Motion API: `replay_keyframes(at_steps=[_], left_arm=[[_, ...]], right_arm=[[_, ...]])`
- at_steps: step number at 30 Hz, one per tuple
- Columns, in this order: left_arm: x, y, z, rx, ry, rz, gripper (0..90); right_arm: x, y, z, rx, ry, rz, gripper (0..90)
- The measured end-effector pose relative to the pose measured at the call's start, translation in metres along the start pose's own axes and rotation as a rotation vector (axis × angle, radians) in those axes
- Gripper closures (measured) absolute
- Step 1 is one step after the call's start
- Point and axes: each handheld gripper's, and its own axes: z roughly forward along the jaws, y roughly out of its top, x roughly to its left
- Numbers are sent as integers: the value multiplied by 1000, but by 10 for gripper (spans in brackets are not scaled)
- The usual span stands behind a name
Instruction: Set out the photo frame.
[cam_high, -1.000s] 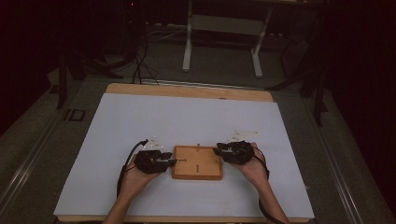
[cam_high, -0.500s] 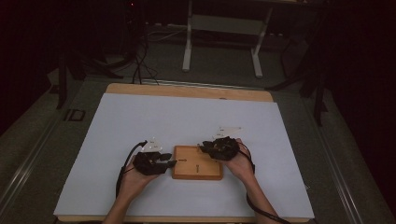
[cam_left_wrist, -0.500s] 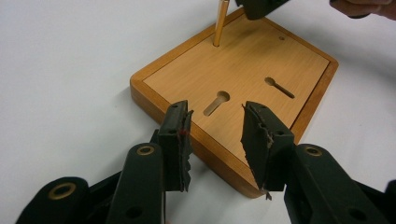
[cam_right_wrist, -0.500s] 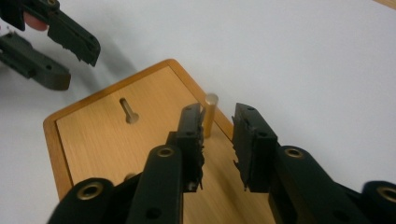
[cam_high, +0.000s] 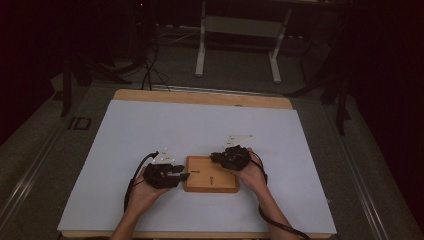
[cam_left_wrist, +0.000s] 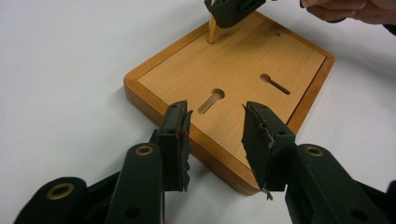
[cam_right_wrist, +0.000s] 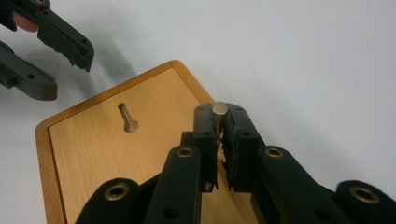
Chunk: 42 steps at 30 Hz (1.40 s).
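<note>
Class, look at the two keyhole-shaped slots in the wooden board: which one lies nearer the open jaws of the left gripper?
The keyhole slot just beyond the left gripper, close to the board's near edge; the other slot lies farther into the wooden board.

Honey-brown wooden board (cam_high: 211, 175), white table cover (cam_high: 200, 125).

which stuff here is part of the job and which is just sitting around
In the job:
- wooden board with keyhole slots
- wooden peg standing at the board's corner
- right gripper, jaws just closing on the peg
- left gripper, open at the board's edge

Lying about:
- white table cover
- metal stand on the floor behind
</note>
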Motion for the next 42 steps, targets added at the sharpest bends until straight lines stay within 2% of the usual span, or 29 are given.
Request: replay_keyframes(at_steps=[9, 17, 19, 21, 28, 39, 42], left_arm=[[0, 0, 0, 8, -2, 1, 600], [-2, 0, -1, 15, -4, 10, 581], [-3, -1, -1, 16, -7, 11, 573], [-3, -1, -2, 16, -11, 11, 562], [-4, -3, -3, 20, -28, 21, 553], [-7, -6, -3, 38, -15, 38, 530], [-8, -7, -3, 35, -26, 44, 510]], right_arm=[[-7, -1, 5, -15, 43, 45, 798], [-7, -1, 11, 8, 46, 41, 794], [-6, -2, 15, 26, 46, 40, 820], [-6, -3, 17, 21, 49, 48, 830], [-8, -1, 17, 38, 60, 72, 837], [-12, 2, 18, 61, 92, 90, 838], [-13, 2, 18, 67, 98, 93, 838]])
